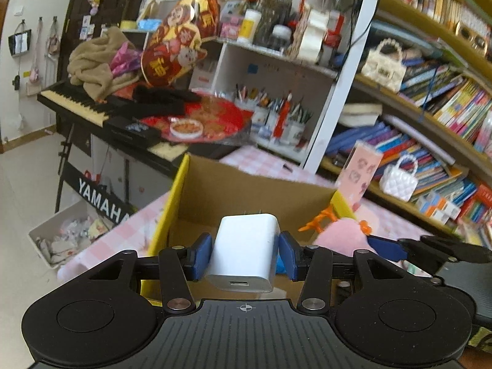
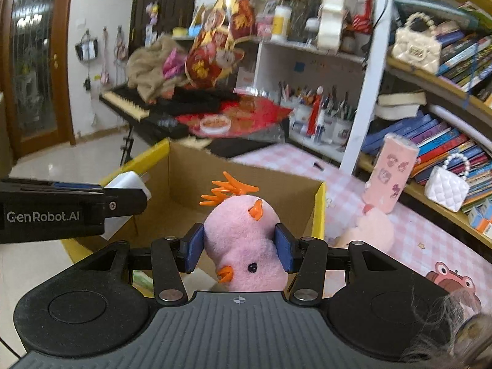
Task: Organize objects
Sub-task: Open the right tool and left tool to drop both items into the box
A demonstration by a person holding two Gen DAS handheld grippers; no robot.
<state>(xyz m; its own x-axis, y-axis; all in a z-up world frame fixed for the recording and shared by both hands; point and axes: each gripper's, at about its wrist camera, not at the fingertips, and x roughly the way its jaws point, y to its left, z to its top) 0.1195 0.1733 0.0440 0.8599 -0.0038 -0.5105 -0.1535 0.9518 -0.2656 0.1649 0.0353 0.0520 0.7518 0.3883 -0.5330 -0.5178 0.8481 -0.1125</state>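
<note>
Grippers over the open brown cardboard box with yellow flap edges [image 1: 252,190], each carrying one item. Left gripper [image 1: 246,255]: its blue pads are clamped on the flat sides of a white cube-shaped plug-in charger [image 1: 246,249], prongs pointing forward toward the box's far wall, USB port facing the camera. Right gripper [image 2: 240,246]: its blue pads are pressed into the flanks of a pink plush chick with orange crest, beak and feet [image 2: 243,240], head toward the camera, crest and feet pointing away over the box.

Key relation: the box cavity lies directly ahead of and below both sets of fingers, its long walls running away from the cameras. In the right wrist view the left gripper enters from the left edge, its charger already inside the near left corner of the box; the chick sits nearer the right wall. Both hands appear about equally close to the opening. Judged step: carry and lower into the box, then release. The box stands on a pink checked tablecloth [image 2: 399,233], beside an upright pink patterned case [image 2: 390,175].
</note>
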